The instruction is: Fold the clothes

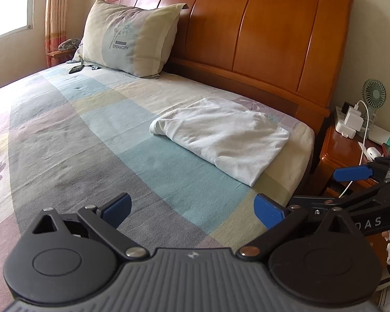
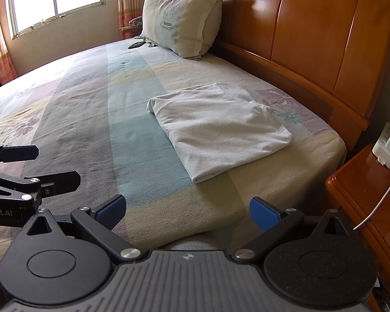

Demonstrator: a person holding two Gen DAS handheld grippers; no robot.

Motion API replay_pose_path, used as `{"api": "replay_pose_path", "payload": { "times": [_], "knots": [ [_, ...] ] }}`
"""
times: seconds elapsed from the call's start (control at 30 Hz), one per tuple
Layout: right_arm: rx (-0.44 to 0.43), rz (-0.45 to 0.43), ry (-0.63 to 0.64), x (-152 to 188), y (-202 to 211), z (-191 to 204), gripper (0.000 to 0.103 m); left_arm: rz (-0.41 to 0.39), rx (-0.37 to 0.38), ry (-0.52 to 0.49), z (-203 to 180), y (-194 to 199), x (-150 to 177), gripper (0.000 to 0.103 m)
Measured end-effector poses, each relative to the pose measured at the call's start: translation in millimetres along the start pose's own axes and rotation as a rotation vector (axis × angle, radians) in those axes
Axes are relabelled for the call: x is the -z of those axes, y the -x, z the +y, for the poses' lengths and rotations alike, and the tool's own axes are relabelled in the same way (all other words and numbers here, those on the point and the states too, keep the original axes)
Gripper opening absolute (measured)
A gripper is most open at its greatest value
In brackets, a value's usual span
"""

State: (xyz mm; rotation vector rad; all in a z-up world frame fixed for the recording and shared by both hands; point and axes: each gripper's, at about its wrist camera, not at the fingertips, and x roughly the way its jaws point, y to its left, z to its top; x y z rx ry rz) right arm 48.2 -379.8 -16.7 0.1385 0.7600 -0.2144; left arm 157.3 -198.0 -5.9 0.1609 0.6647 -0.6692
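Note:
A white garment (image 1: 221, 135) (image 2: 218, 127) lies folded into a flat rectangle on the bed, near the headboard-side corner. My left gripper (image 1: 192, 210) hovers over the bedsheet well short of the garment, open, with nothing between its blue pads. My right gripper (image 2: 187, 212) is also open and empty, held above the bed's near edge, apart from the garment. The right gripper's fingers (image 1: 353, 173) show at the right edge of the left wrist view. The left gripper's dark fingers (image 2: 54, 179) appear at the left of the right wrist view.
A patchwork bedsheet (image 1: 78, 135) covers the bed. A pillow (image 1: 130, 39) leans on the wooden headboard (image 1: 260, 31). A dark phone (image 1: 76, 69) lies near the pillow. A wooden nightstand (image 2: 364, 197) with chargers (image 1: 351, 122), cable and fan (image 1: 374, 94) stands at right.

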Motion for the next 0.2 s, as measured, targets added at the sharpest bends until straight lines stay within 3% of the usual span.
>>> {"api": "replay_pose_path", "payload": {
  "times": [0.2],
  "knots": [
    [0.002, 0.000, 0.003, -0.7, -0.3, 0.1, 0.103, -0.001, 0.002, -0.001, 0.0, 0.7, 0.3, 0.100]
  ]
}}
